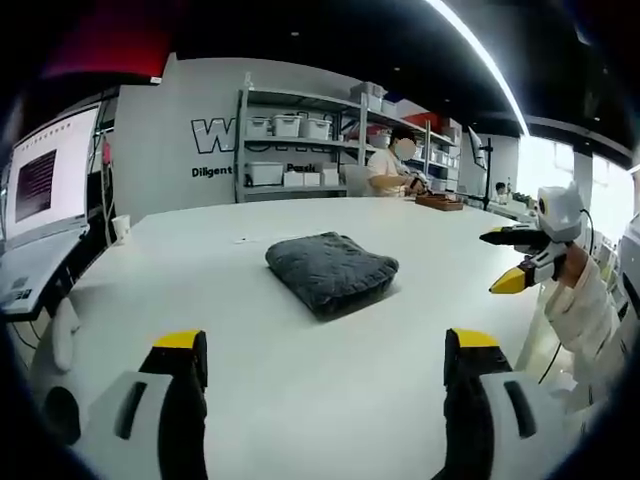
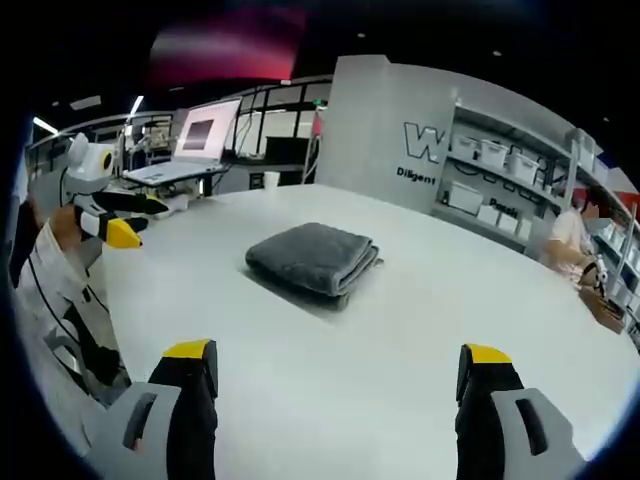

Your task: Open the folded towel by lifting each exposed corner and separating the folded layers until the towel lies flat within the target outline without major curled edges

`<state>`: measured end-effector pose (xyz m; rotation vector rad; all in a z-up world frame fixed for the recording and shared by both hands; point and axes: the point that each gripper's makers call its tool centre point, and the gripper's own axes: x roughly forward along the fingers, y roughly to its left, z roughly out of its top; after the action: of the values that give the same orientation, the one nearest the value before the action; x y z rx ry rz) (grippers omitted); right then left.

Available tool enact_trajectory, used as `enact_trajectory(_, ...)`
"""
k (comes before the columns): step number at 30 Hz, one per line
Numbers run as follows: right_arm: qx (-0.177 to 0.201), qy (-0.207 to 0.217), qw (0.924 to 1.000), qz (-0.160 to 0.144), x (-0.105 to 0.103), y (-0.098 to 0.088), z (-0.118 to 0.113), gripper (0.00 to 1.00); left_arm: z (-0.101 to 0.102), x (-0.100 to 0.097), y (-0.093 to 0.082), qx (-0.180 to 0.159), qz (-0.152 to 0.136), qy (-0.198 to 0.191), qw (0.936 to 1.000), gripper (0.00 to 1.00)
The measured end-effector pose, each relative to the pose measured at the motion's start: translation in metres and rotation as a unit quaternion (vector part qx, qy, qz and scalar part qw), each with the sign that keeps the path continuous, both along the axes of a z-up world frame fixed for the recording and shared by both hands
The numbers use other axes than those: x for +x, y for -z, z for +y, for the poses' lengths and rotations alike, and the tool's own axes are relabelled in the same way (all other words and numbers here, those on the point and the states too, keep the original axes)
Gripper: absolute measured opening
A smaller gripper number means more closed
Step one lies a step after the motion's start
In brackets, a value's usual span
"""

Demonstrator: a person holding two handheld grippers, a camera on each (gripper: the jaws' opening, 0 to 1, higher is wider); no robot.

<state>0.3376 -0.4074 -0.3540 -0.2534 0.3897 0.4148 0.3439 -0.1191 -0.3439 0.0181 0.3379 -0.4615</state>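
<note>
Towel (image 1: 331, 272) folded, untouched on table (image 1: 300, 400). Left gripper (image 1: 325, 350) and right gripper (image 2: 338, 362) wide apart, empty. Risk: pinching several layers together, dragging the bundle instead of unfolding.

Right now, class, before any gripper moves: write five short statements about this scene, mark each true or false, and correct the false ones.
1. The grey towel lies folded on the white table. True.
2. The left gripper is clamped on a towel corner. False: its jaws stand open, short of the towel.
3. The right gripper is open and holds nothing. True.
4. The towel already lies spread flat. False: it is a thick folded stack.
5. Shelves with bins stand against the wall behind the table. True.
</note>
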Motion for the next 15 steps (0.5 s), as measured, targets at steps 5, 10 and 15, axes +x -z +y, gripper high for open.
enact_trajectory(5,0.0,0.003,1.0,0.001,-0.0006,0.0002,-0.0013,1.0,0.001,-0.0002,0.0001,0.001,0.001,-0.001,1.0,0.97)
enact_trajectory(10,-0.001,0.002,1.0,0.002,-0.001,0.0007,-0.0012,1.0,0.0007,0.0,-0.0003,0.001,0.001,-0.001,1.0,0.97)
enact_trajectory(15,-0.001,0.002,1.0,0.002,-0.0013,0.0007,-0.0017,1.0,0.0,-0.0007,-0.0005,0.002,0.001,-0.001,1.0,0.97)
